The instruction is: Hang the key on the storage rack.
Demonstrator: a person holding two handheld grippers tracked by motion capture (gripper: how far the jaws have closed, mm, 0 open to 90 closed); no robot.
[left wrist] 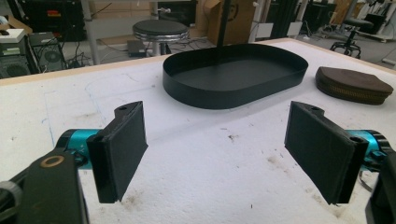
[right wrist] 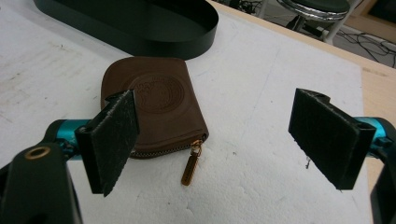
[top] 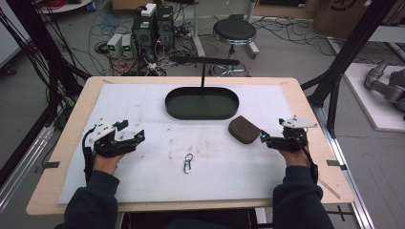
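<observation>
The brown pouch [top: 244,129] lies flat on the white mat [top: 143,105], just in front of the right end of the black tray [top: 201,103] and apart from its wall. Take the pouch as your landmark. In the right gripper view its zipped edge faces the camera, and the gold zipper pull [right wrist: 190,169] hangs off the near corner onto the mat. Its long axis runs from that near corner up and left toward the tray.

Your right gripper [top: 265,139] sits just to the right of the pouch, clearly the nearer of the two. Its jaws are spread wide with nothing between them. In its own view, the left jaw overlaps the pouch's near left edge, while the right jaw stands over bare mat well to the right of the pouch. Whether the left jaw touches the leather cannot be told. Your right hand [top: 292,155] rests low, the gripper pointing left across the mat at the pouch.

Your left gripper [top: 135,138] is well to the left of the pouch, across the mat. Its jaws are also spread and empty, aimed toward the tray. A metal clip [top: 188,163] lies on the mat between the two hands, nearer you than the pouch.

To take the pouch, expect to shift the right gripper leftward so both jaws straddle its short width.
</observation>
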